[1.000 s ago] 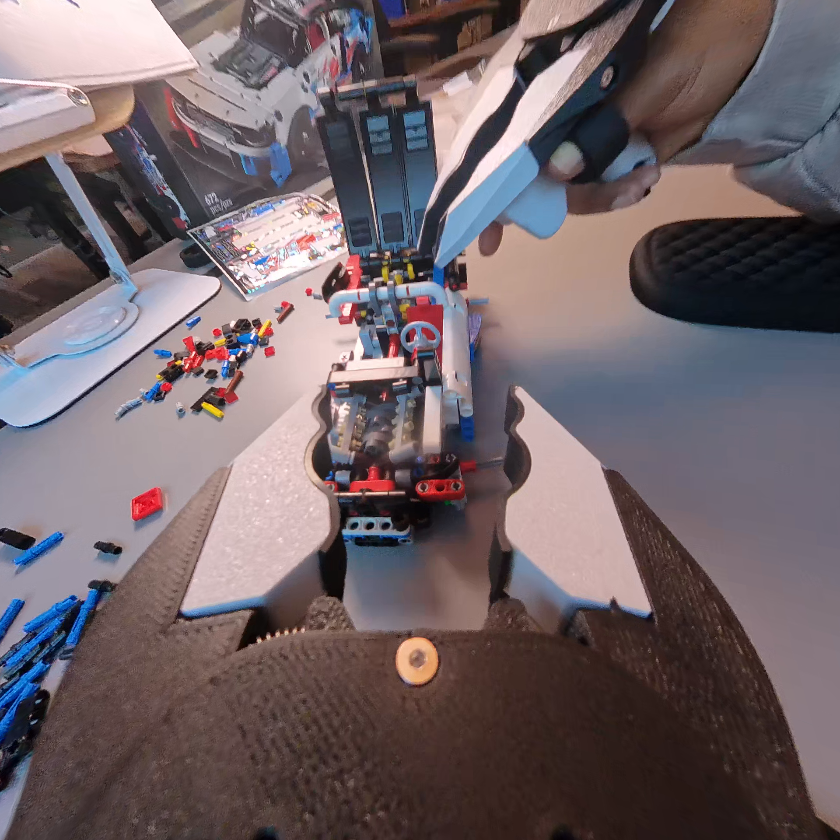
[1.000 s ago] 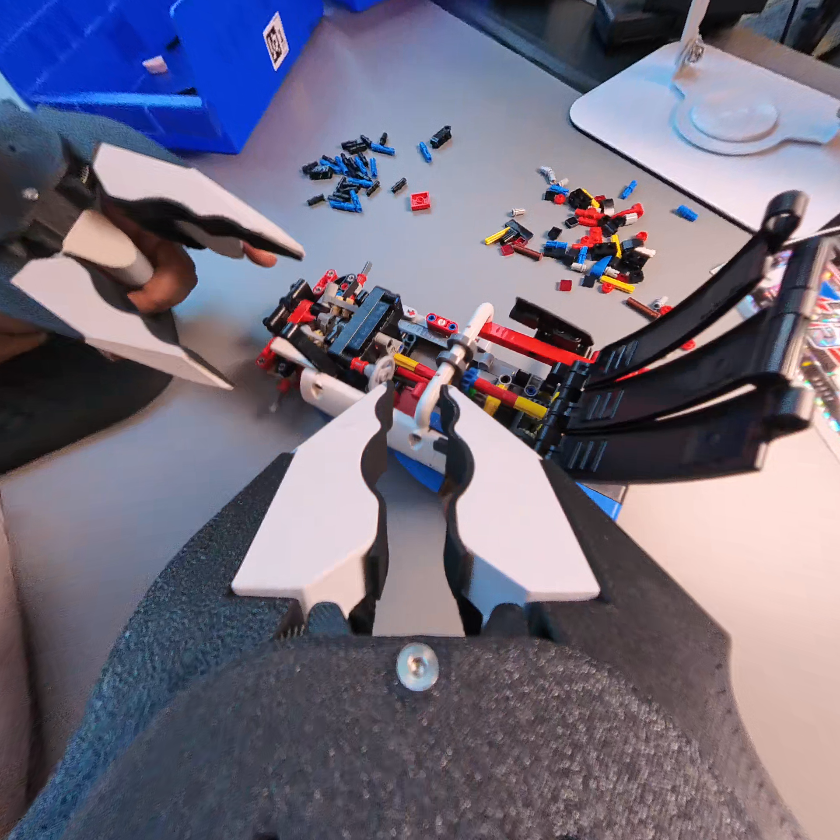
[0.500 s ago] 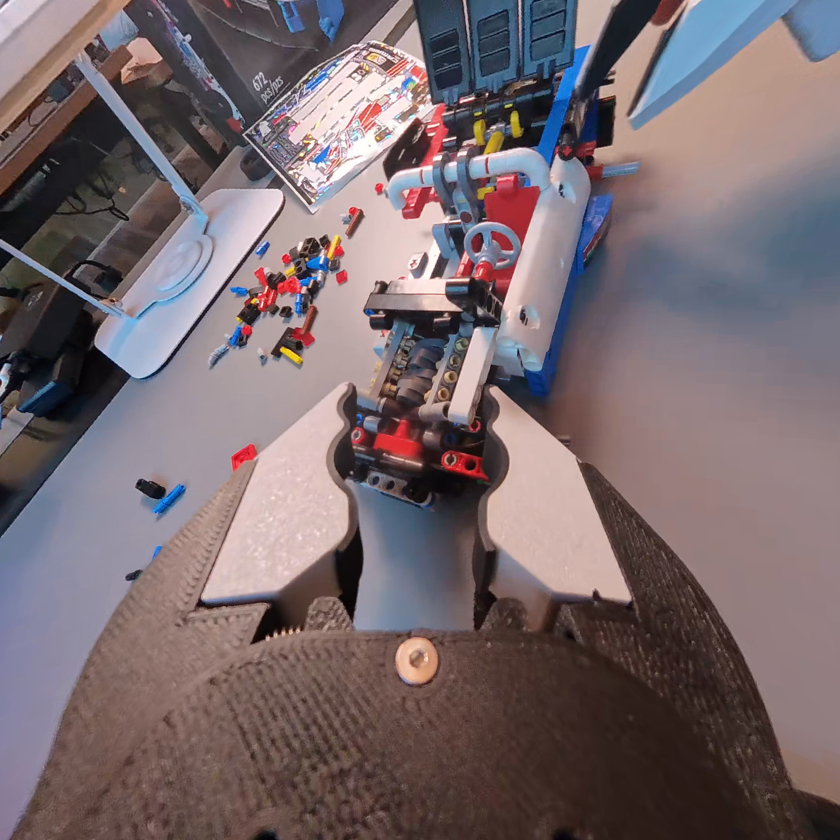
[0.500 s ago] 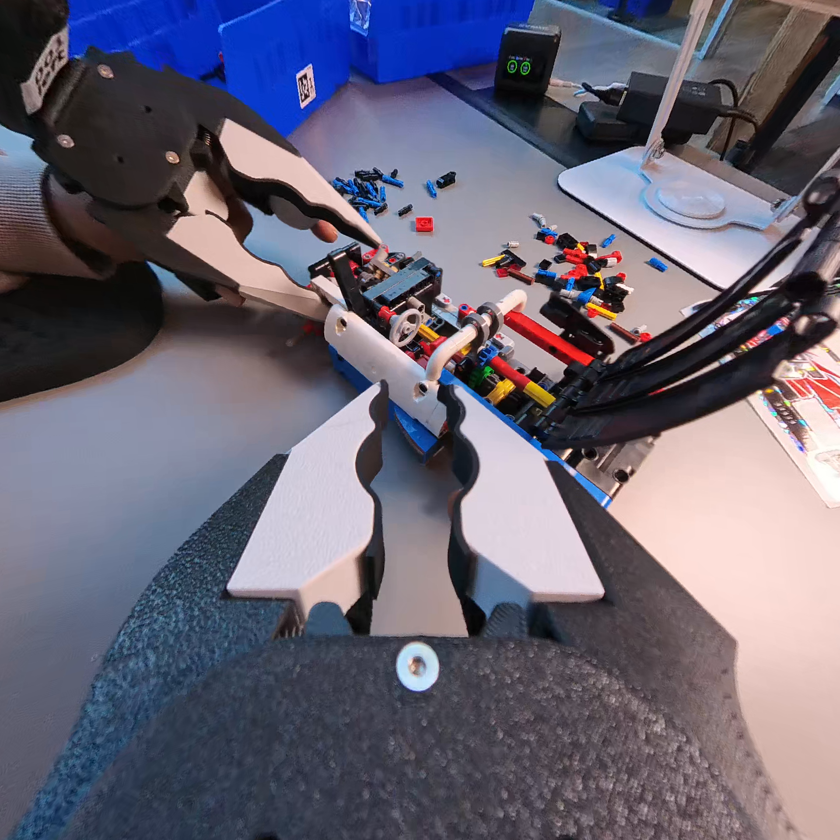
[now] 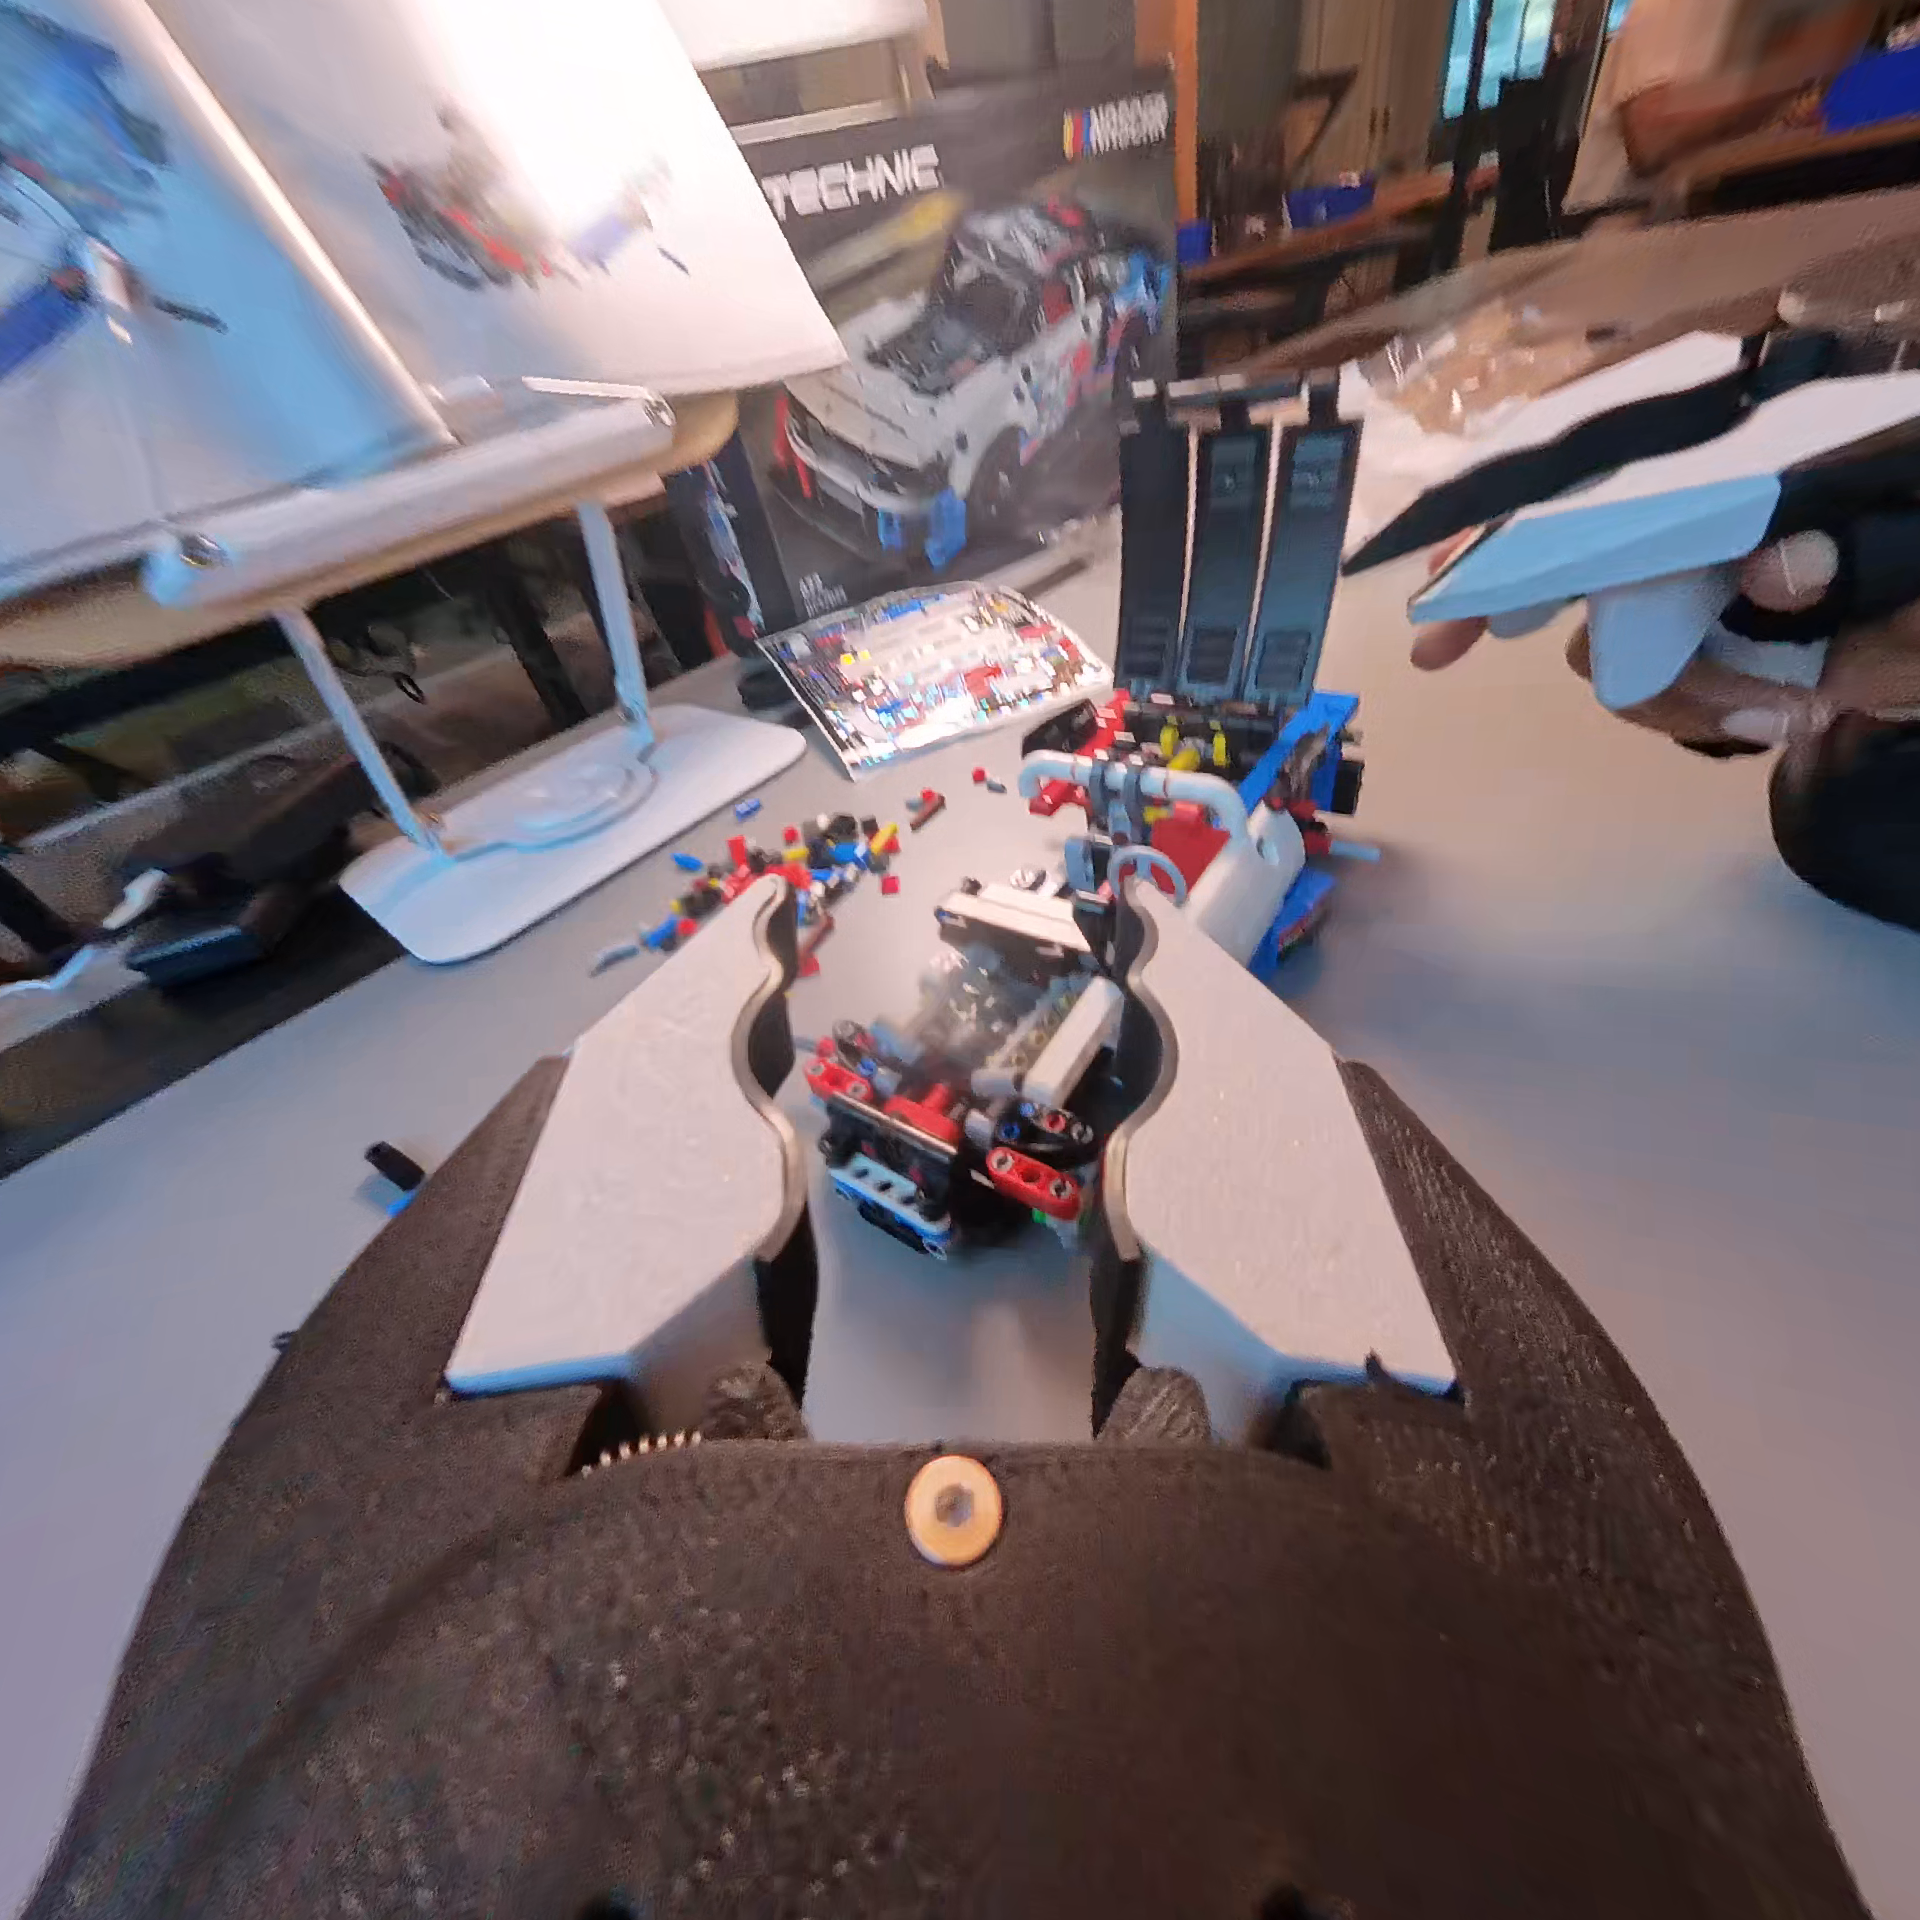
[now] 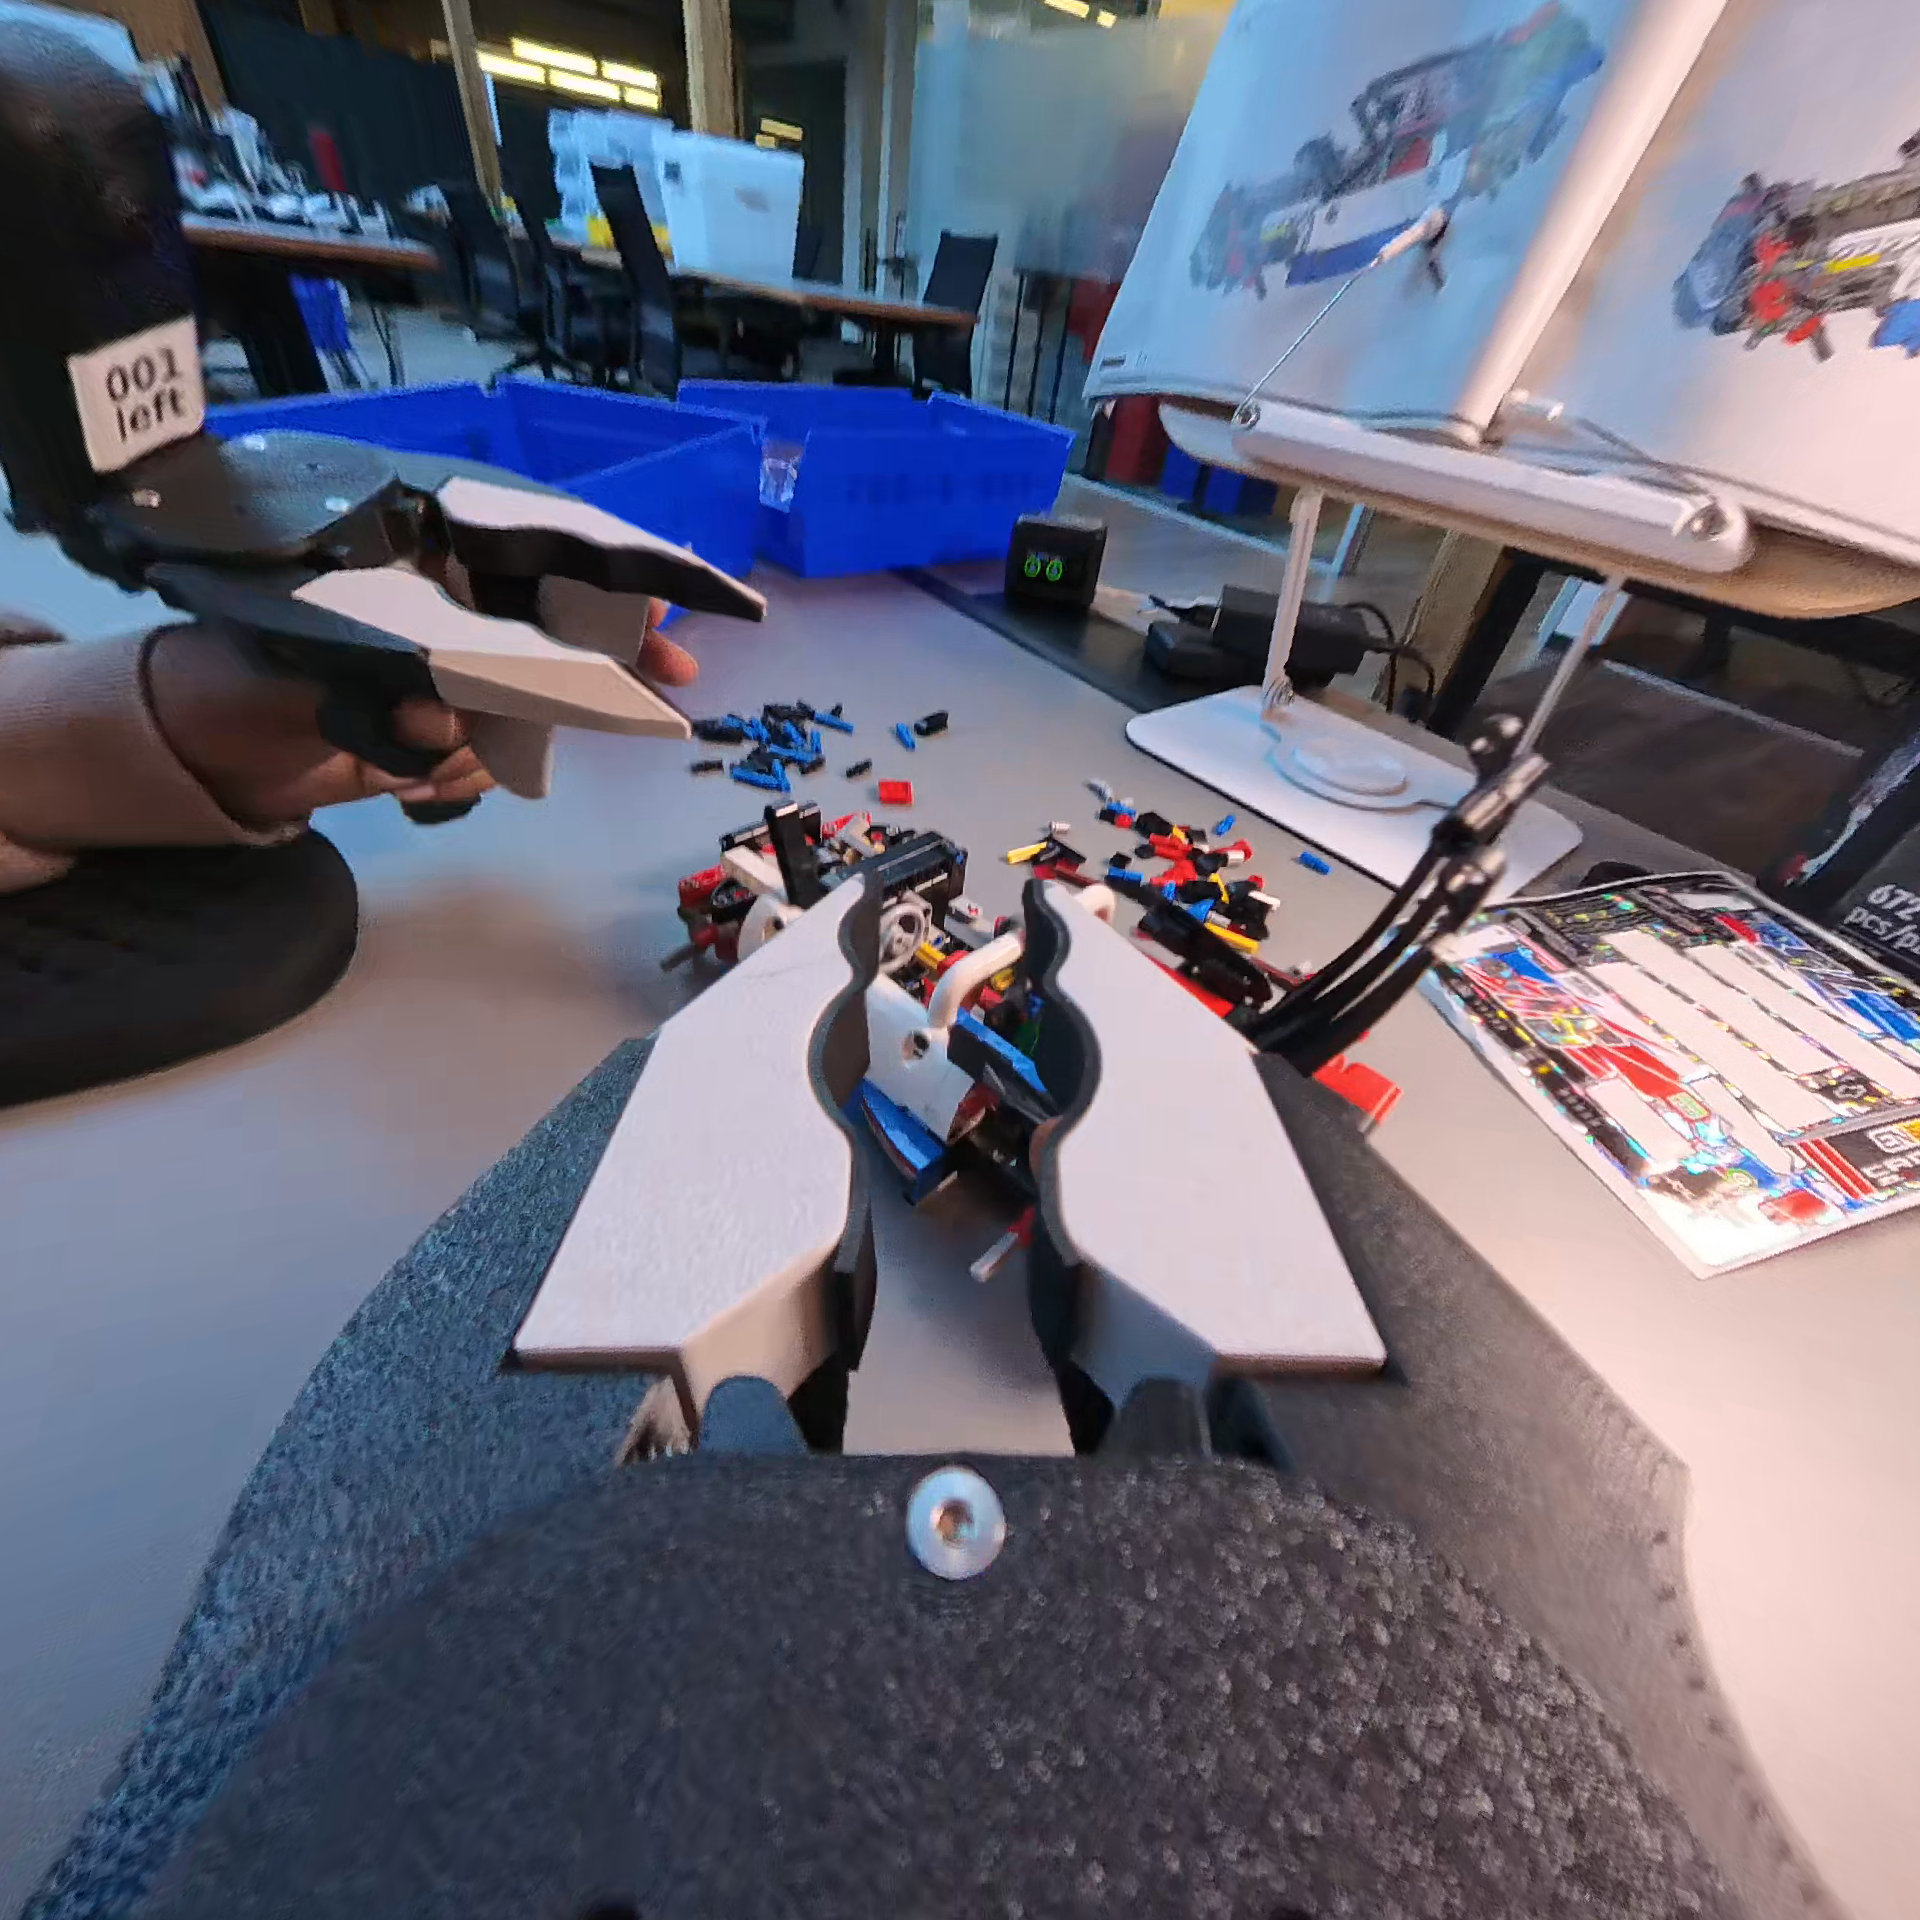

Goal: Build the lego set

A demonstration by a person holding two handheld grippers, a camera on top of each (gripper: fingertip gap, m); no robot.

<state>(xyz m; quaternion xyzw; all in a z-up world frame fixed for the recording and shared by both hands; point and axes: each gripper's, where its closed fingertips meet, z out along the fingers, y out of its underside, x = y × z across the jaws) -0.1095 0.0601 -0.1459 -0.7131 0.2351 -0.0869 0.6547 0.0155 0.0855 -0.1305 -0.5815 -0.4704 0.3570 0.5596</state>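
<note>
The partly built lego car (image 5: 935, 1122) lies on the grey table (image 5: 1558, 1195). It has a white side panel, a blue base, red and black parts, a grey steering wheel and three black panels (image 5: 1226, 540) standing up at its far end. My left gripper (image 5: 956, 899) is open and empty, raised in front of the car's near end. My right gripper (image 6: 951, 899) is open and empty, hovering over the car's side (image 6: 914, 1049). Each gripper also shows in the other's view, held in a hand above the table: the right (image 5: 1558, 540) and the left (image 6: 582, 644).
Loose small pieces (image 6: 1184, 862) lie beyond the car, with blue pins (image 6: 774, 743) further off. A sticker sheet (image 6: 1683, 1049), the set's box (image 5: 966, 343), a booklet stand (image 6: 1351, 769), blue bins (image 6: 727, 468) and a black pad (image 6: 156, 956) ring the work area.
My left gripper, closed in around the car's front end half a second ago, has opened wider and drawn back. Both grippers have lifted away, and the car lies on the table.
</note>
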